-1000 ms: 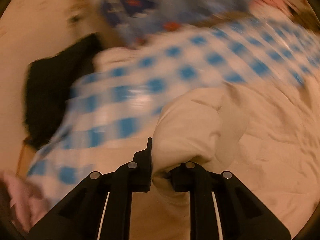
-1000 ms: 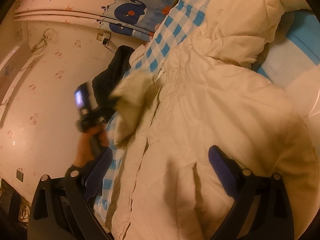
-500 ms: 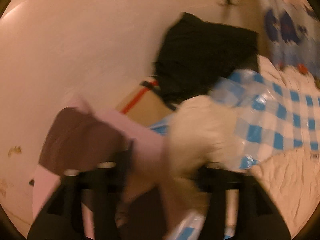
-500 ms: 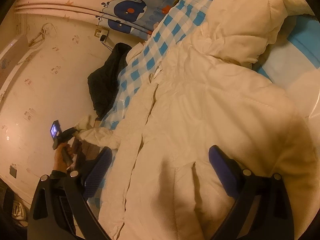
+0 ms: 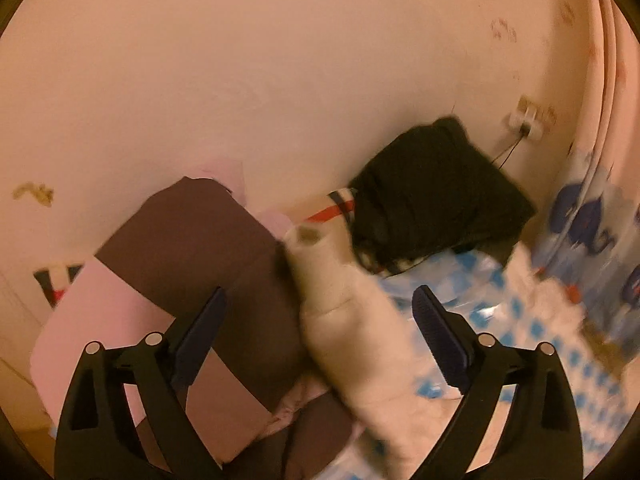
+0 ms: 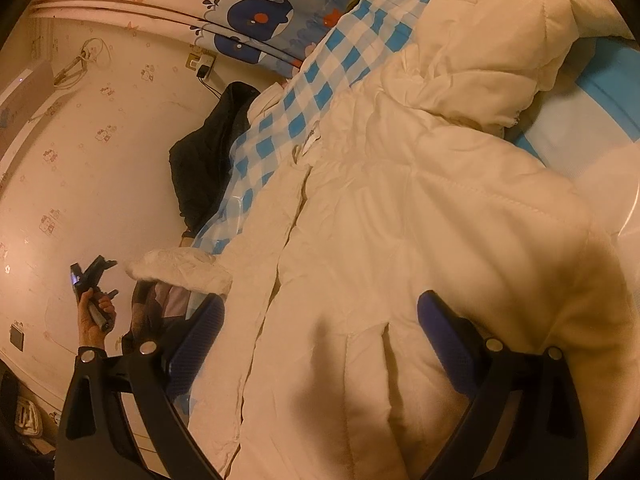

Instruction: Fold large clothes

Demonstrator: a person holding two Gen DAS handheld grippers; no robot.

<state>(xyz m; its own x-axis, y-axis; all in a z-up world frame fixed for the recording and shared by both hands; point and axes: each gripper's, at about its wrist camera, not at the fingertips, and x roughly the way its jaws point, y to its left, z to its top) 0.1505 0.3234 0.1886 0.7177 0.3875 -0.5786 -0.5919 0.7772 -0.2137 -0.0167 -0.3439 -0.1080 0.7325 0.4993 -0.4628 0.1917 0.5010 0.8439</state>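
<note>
A cream puffy jacket [image 6: 420, 208] lies spread on the bed, hood toward the far right. Its sleeve [image 6: 180, 270] stretches out over the bed's left edge. In the left wrist view this sleeve [image 5: 340, 320] lies between the jaws of my left gripper [image 5: 320, 332], which are opening wide, and the pads do not touch it. A hand holds the left gripper [image 6: 114, 278] just left of the cuff. My right gripper [image 6: 320, 332] is open over the jacket's lower body, with nothing clamped.
A blue-and-white checked sheet [image 6: 304, 108] covers the bed. A black garment [image 5: 436, 196] and brown and pink fabrics [image 5: 192, 248] are piled beside the bed against the wall [image 5: 280, 60]. A whale-print curtain [image 6: 260, 16] hangs at the back, with a socket [image 5: 526, 118] nearby.
My left gripper pulled the sleeve from over the jacket out to the bed's left edge, then opened and let it go. The right gripper stayed put.
</note>
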